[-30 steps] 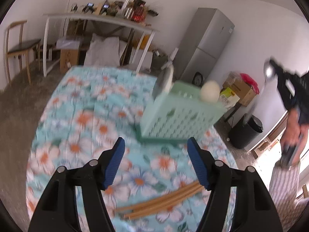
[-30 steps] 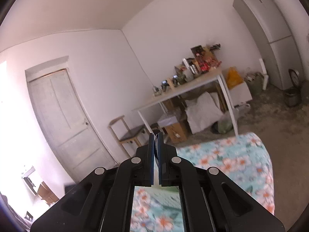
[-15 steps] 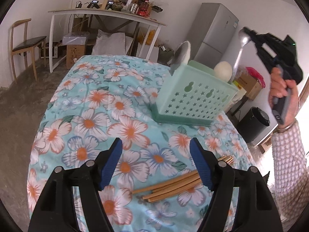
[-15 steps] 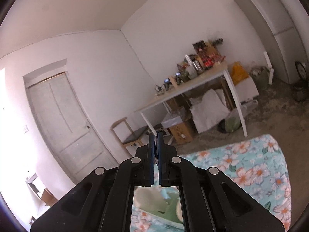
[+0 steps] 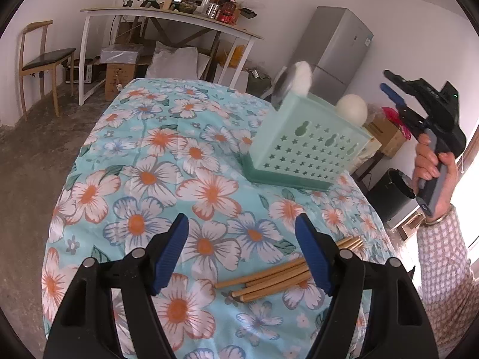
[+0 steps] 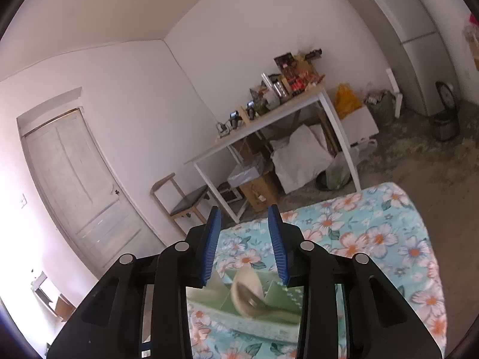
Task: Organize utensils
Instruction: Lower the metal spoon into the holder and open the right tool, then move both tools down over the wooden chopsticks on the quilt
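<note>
A bundle of wooden chopsticks lies on the floral tablecloth, partly behind the right finger of my left gripper, which hangs open just above them. Further back stands a mint-green perforated basket with a pale ladle and a white round-headed utensil sticking out. A hand holds my right gripper up to the right of the basket. In the right wrist view that gripper has its jaws opening with nothing between them. Below it is the basket with a blurred pale utensil.
A white desk loaded with clutter stands against the far wall, with boxes and a white sack under it. A wooden chair is at the left, a grey fridge behind the basket, a black bin beside the table, a door beyond.
My right gripper was shut on a metal spoon above the basket; its jaws have parted and the spoon is gone from them. My left gripper sank nearer the chopsticks.
</note>
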{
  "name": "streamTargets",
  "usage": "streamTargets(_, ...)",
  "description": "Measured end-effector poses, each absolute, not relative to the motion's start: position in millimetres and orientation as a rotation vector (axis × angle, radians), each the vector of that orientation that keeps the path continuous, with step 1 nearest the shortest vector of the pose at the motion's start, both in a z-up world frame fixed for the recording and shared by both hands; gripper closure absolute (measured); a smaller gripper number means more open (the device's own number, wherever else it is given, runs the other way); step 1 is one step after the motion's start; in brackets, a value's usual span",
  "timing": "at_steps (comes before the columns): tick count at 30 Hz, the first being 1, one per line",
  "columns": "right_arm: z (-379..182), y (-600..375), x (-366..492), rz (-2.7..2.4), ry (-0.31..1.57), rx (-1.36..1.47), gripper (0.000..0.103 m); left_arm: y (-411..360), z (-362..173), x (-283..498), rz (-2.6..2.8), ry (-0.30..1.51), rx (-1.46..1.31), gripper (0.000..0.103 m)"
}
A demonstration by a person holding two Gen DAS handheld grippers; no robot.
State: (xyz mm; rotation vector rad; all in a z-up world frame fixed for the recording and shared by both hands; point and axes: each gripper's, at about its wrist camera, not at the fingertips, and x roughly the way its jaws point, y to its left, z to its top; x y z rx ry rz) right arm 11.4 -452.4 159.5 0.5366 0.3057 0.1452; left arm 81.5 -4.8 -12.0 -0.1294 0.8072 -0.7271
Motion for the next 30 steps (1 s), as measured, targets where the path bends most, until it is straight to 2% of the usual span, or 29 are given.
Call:
streamTargets(5,163.9,-429.8,-32.1,0.115,0.327,0.453,0.056,-7.4,-11.0,76.6,-0.747,0.803,-0.121,0.031)
streamTargets(10,138.4,-404.4,-59.0,0.114,0.423,0.419,0.042,-9.2,-9.0,71.7,-0.756,0.807,-0.102,0.031)
streamTargets(20,61.7,-368.6,-66.1,0.057,0.700,0.420,0.041,-15.1,-7.3,60.8,-0.739,0.835,-0.064,0.031)
streamTargets(30,33.4,-363.7,-75.3,0.061,0.796,0.454,0.041,-30.0,-26.6,40.2,-0.761,0.926,-0.027,0.031)
